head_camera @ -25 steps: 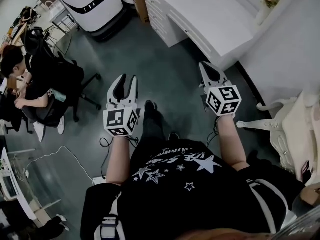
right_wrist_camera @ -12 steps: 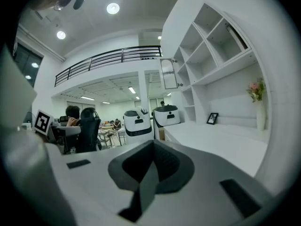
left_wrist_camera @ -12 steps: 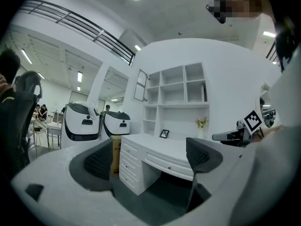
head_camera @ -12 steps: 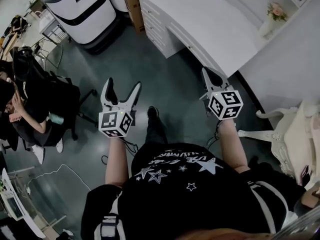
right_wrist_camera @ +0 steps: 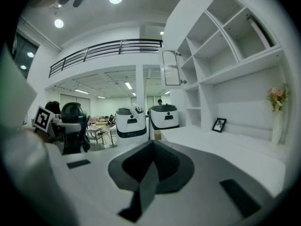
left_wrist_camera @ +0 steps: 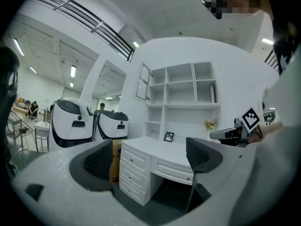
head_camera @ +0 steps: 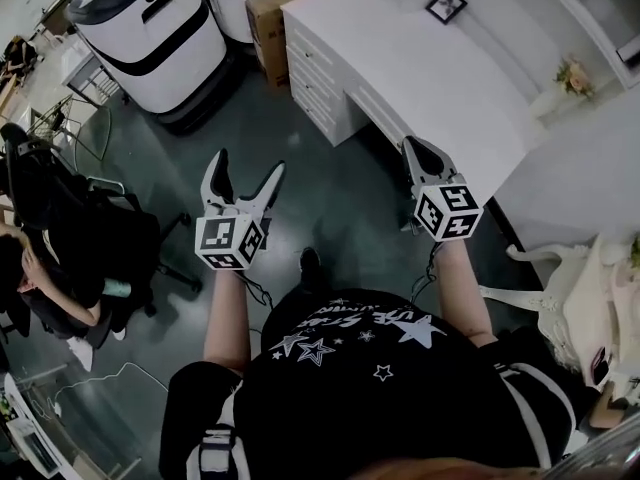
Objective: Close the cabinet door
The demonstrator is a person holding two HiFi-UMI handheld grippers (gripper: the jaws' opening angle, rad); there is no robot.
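- Currently the left tool (head_camera: 247,165), white with dark ribbed pads, has its 2 jaws spread wide with nothing between them; only the dark floor (head_camera: 300,158) and the furniture ahead show through the gap.
- The right tool (head_camera: 418,148) has its jaws pressed together, holding nothing.
- The glass-panelled white cabinet door (left_wrist_camera: 143,81) stands swung open, high ahead of the left tool and well apart from it, at the left edge of the white open-shelf unit (left_wrist_camera: 183,91).
- From the right tool that door sits up and slightly right of the jaws, also well apart.
- A white tabletop with drawers (head_camera: 450,78) lies ahead of both tools, below the shelves, carrying a small black picture frame (head_camera: 445,5).
- 2 large white-and-black machines (head_camera: 150,33) stand ahead and left of the left tool.
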